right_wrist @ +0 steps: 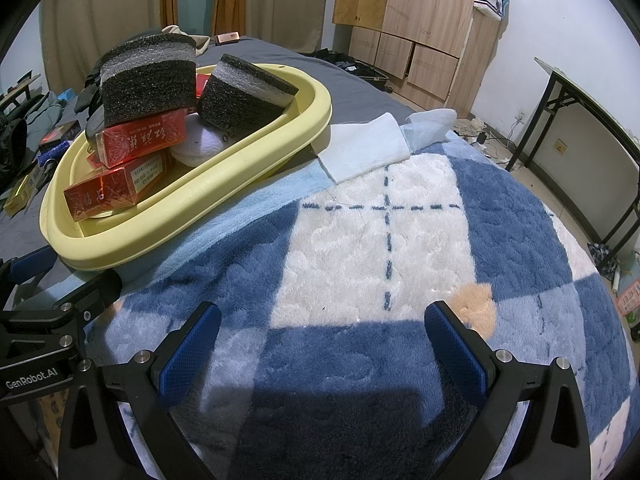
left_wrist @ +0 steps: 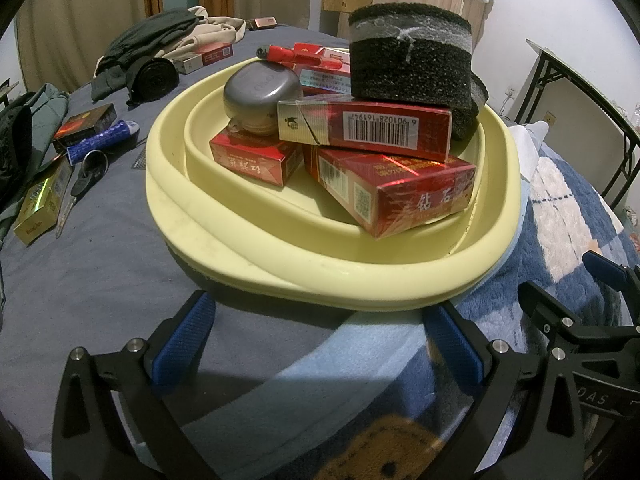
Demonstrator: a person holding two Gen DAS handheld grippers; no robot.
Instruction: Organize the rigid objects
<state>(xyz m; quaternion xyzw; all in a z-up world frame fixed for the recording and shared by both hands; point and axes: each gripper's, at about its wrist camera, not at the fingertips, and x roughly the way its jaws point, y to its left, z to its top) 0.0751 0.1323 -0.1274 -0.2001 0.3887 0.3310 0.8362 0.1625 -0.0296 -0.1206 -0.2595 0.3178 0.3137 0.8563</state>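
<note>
A pale yellow basin [left_wrist: 192,216] [right_wrist: 168,224] sits on the bed. It holds several red cigarette boxes [left_wrist: 384,130] [right_wrist: 140,138], a grey round case [left_wrist: 260,92], a red lighter [left_wrist: 292,55] and black foam blocks [left_wrist: 410,60] [right_wrist: 148,80]. My left gripper [left_wrist: 320,344] is open and empty just in front of the basin's near rim. My right gripper [right_wrist: 322,348] is open and empty over the blue and white checked blanket [right_wrist: 380,248], to the right of the basin.
On the grey sheet left of the basin lie a dark box [left_wrist: 86,126], a blue tube [left_wrist: 102,140], a gold box [left_wrist: 42,204], scissors [left_wrist: 80,184] and clothes [left_wrist: 160,36]. A folded light-blue cloth [right_wrist: 368,144] lies behind the blanket. A wardrobe [right_wrist: 420,20] and a table [right_wrist: 592,120] stand at the right.
</note>
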